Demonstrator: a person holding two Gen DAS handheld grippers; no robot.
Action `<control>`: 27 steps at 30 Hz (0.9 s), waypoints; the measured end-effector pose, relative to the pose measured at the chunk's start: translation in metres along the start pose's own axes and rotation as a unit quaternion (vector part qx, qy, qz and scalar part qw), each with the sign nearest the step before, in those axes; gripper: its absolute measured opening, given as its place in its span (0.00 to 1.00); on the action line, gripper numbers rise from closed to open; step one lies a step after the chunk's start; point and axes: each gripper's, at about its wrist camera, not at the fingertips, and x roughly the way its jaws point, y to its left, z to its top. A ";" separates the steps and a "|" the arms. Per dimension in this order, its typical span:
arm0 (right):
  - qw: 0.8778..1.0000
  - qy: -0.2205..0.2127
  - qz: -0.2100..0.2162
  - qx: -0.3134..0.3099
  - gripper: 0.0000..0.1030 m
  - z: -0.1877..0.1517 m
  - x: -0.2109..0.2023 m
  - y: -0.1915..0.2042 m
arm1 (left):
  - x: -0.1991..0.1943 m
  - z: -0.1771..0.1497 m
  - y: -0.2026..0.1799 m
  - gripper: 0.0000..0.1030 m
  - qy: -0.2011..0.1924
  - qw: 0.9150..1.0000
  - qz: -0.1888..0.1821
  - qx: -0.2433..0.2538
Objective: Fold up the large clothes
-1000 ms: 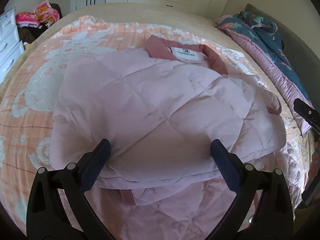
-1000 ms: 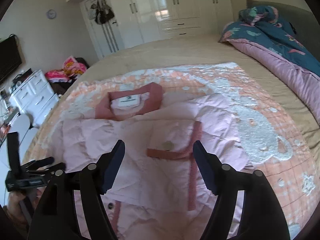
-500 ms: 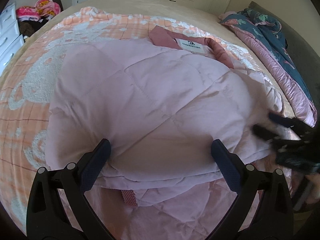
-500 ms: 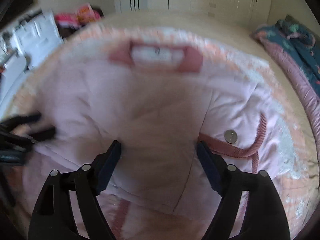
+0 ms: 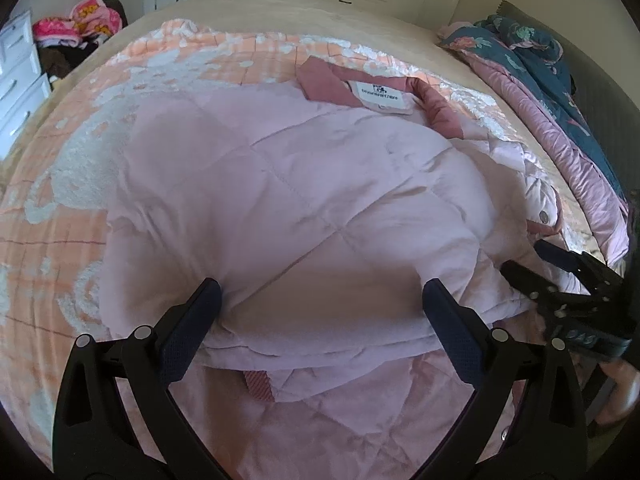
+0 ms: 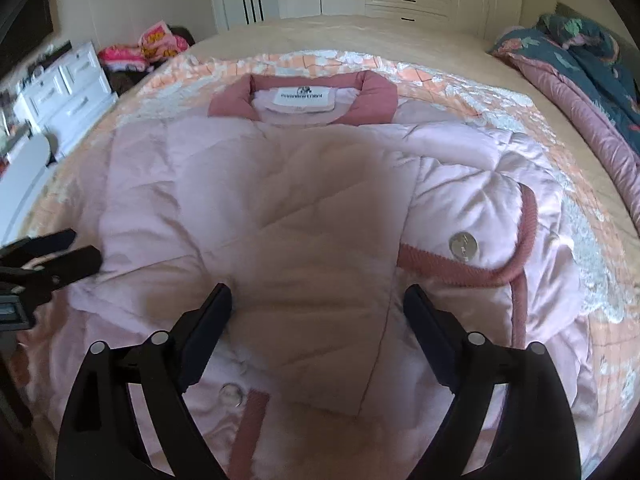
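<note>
1. Right wrist view has the pink quilted jacket (image 6: 304,208) spread across the peach blanket (image 6: 452,88) on the bed (image 6: 360,36), collar (image 6: 304,98) at the far end, one side already flapped over the middle.
2. Right tool (image 6: 318,308) hovers over the folded flap with its jaws apart and nothing between them; left tool (image 5: 320,300) likewise gapes wide, empty, low over the same puffy fabric.
3. Risk, I'd say: padding this slippery and springy could bulge back open, or a pinch might catch only the top layer (leaving the fold lopsided).
4. Hard to read: the hem sits under both tools, the left sleeve is buried, and the far tool in each view is cut off at the edge.
</note>
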 end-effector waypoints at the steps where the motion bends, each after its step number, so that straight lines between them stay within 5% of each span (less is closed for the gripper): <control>1: 1.000 -0.004 0.008 0.010 0.89 0.000 -0.005 -0.002 | -0.003 0.000 0.000 0.92 -0.001 1.000 -0.002 -0.004; 27: 0.996 -0.071 0.046 0.034 0.95 -0.021 -0.107 -0.001 | -0.081 0.000 -0.026 0.92 -0.049 0.998 -0.023 0.015</control>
